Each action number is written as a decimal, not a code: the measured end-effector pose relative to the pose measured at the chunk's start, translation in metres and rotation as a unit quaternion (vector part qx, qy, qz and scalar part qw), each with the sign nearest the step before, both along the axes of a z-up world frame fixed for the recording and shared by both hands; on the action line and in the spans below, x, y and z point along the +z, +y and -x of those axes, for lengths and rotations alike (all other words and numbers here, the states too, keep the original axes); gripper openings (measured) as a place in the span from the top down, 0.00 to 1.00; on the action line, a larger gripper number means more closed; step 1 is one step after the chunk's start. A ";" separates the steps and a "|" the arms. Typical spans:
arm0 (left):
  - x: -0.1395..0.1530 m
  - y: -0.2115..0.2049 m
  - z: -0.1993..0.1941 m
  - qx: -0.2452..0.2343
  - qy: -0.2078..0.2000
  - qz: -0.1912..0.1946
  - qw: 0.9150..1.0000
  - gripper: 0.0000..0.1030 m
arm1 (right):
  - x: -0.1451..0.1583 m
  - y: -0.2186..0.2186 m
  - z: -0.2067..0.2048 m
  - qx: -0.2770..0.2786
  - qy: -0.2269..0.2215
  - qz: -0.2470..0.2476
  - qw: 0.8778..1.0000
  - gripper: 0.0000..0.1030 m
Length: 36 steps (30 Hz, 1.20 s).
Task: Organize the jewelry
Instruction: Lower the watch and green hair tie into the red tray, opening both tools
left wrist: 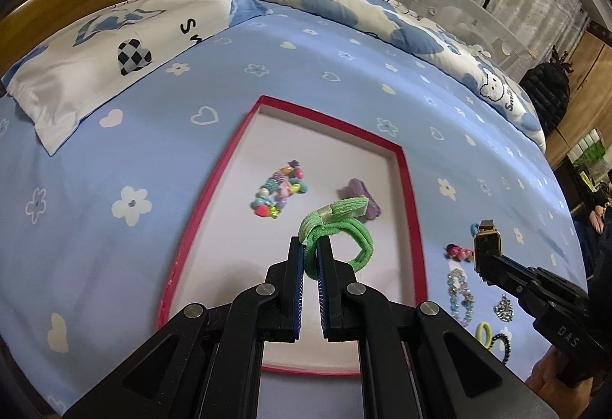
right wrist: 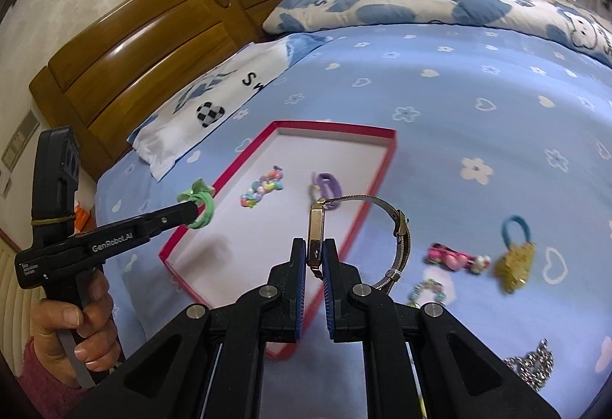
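A shallow red-rimmed white tray (left wrist: 407,189) (right wrist: 378,166) lies on the blue bedsheet. Inside it are a colourful bead bracelet (left wrist: 277,193) (right wrist: 262,189) and a purple hair tie (left wrist: 357,193) (right wrist: 329,183). My left gripper (left wrist: 310,246) (right wrist: 195,208) is shut on a green hair tie with a bow (left wrist: 344,227) (right wrist: 199,202), held above the tray. My right gripper (right wrist: 315,258) (left wrist: 484,254) is shut on a gold watch (right wrist: 316,231) (left wrist: 485,243) with a mesh band (right wrist: 399,239), held above the tray's right edge.
On the sheet right of the tray lie a pink clip (right wrist: 447,256) (left wrist: 457,252), a blue tie with gold charm (right wrist: 514,254), a pale bead bracelet (left wrist: 461,294) (right wrist: 426,291), a rhinestone piece (right wrist: 535,361) (left wrist: 505,308) and a yellow tie (left wrist: 484,333). Pillows (left wrist: 95,55) and a wooden headboard (right wrist: 153,48) lie beyond.
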<state>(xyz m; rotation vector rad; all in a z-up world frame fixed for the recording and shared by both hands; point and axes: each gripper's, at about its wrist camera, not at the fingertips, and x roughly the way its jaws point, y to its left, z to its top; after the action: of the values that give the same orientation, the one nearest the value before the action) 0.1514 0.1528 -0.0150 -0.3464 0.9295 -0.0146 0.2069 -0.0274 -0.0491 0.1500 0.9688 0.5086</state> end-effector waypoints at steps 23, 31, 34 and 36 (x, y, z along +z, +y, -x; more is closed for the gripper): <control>-0.061 0.013 -0.074 -0.001 0.068 -0.030 0.997 0.94 | -0.064 0.078 -0.059 0.060 0.062 0.040 0.995 0.92; -0.069 0.005 -0.084 -0.009 0.077 -0.058 0.995 0.93 | -0.081 0.084 -0.066 0.072 0.079 0.055 0.993 0.92; -0.069 0.002 -0.084 -0.011 0.077 -0.063 0.995 0.92 | -0.081 0.083 -0.067 0.073 0.081 0.052 0.993 0.92; -0.068 0.002 -0.083 -0.010 0.078 -0.063 0.995 0.91 | -0.081 0.081 -0.067 0.073 0.082 0.045 0.993 0.89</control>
<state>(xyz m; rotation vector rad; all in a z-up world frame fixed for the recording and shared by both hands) 0.2340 0.1550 -0.0833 -0.2240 1.0832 0.0532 0.2743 0.0541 -0.1302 0.0396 1.1673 0.5923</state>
